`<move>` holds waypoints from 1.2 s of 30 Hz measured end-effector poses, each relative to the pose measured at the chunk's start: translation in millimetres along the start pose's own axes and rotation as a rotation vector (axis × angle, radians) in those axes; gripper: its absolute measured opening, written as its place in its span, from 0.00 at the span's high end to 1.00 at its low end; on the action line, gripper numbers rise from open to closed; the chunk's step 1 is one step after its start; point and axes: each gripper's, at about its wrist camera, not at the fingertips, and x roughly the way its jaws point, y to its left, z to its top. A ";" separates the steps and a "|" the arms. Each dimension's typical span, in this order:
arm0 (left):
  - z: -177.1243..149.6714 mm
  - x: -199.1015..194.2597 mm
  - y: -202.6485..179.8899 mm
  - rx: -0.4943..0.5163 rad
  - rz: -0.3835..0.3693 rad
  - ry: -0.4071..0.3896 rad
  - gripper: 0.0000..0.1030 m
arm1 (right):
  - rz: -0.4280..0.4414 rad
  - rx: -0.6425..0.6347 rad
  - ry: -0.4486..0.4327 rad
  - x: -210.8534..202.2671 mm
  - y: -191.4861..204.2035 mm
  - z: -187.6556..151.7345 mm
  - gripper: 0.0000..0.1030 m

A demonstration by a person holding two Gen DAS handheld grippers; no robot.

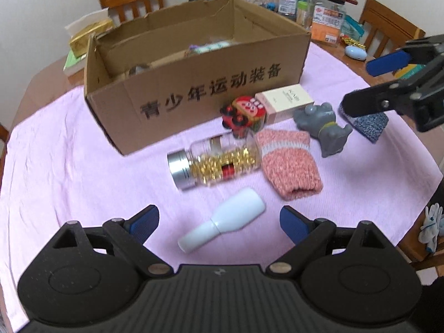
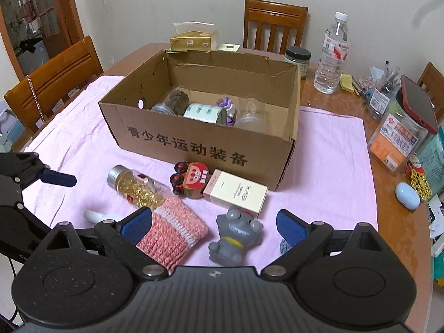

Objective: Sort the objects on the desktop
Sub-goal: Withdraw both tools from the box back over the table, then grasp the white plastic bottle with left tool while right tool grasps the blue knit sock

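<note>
With both grippers, left (image 1: 219, 223) and right (image 2: 213, 223), released near the box (image 2: 199, 149), I'd pinch the light, slippery white bottle (image 1: 222, 220) mid-body.

- The cloth (image 1: 69, 166) is light pink.
- The box (image 1: 211, 91) is brown with black letters.
- The bottle (image 1: 222, 222) is white.
- The jar (image 1: 213, 163) is see-through, with gold beads and a silver lid.
- The sock (image 1: 288, 163) is speckled pink with a white stripe.
- The toy car (image 2: 191, 180) is red and black.
- The toy animal (image 2: 236, 236) is grey.
- The gripper pads (image 1: 145, 223) are blue.
</note>
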 end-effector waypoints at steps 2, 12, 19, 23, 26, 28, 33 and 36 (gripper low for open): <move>-4.9 3.4 1.1 -0.032 -0.002 0.006 0.09 | -0.003 0.003 0.003 -0.2 0.6 -3.2 0.04; -26.5 20.5 2.4 -0.166 0.029 0.043 0.09 | -0.019 0.027 0.010 -1.8 -4.9 -17.7 0.04; -33.1 29.5 0.1 -0.250 0.054 0.041 0.09 | -0.024 0.034 0.029 0.7 -6.5 -31.0 0.04; -32.5 33.9 0.5 -0.295 0.070 0.028 0.09 | -0.023 0.040 0.040 1.0 -7.4 -40.9 0.04; -30.8 36.7 0.7 -0.329 0.075 0.021 0.09 | -0.021 0.048 0.057 3.8 -8.8 -48.2 0.04; -28.8 37.8 0.4 -0.344 0.086 0.015 0.09 | -0.026 0.046 0.067 5.3 -10.0 -53.1 0.04; -23.5 39.7 -0.9 -0.381 0.082 0.009 0.09 | -0.046 0.031 0.083 8.1 -13.5 -60.0 0.04; -19.4 42.7 -1.9 -0.396 0.093 0.012 0.08 | -0.059 0.027 0.084 8.5 -18.0 -59.7 0.04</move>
